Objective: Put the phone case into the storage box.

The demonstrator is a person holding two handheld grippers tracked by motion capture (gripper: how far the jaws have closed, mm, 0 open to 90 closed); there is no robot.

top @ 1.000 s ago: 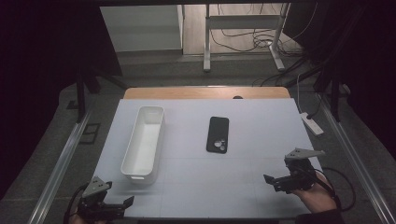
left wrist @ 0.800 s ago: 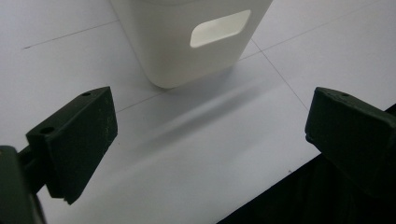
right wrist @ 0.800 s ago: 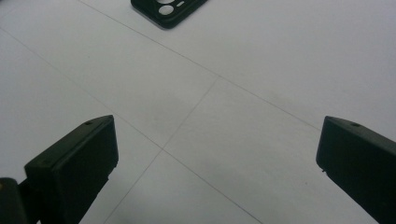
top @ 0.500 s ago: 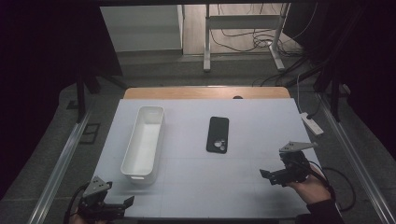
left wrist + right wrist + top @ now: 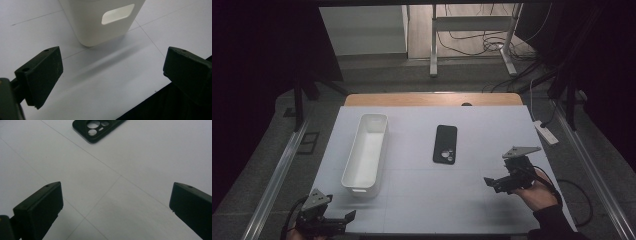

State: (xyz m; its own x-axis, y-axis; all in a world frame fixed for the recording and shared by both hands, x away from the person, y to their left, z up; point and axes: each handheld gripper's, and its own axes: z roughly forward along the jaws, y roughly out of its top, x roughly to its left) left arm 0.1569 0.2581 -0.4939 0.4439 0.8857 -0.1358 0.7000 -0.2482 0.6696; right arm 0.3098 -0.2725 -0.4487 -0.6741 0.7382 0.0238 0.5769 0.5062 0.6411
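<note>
A black phone lies face down in the middle of the white table, its camera end toward me; the right gripper view catches that end at the top. A long white bin stands left of it, and its near end with a handle slot fills the top of the left gripper view. My right gripper hovers open at the right, pointing toward the phone, nothing between its jaws. My left gripper sits open at the table's front left edge, just short of the bin.
A white power strip lies off the table's right edge. Metal rails run along both sides. A desk frame and cables stand on the floor beyond the table's far wooden edge.
My right gripper has moved left and slightly forward over the table, toward the phone. The left gripper has stayed in place.
</note>
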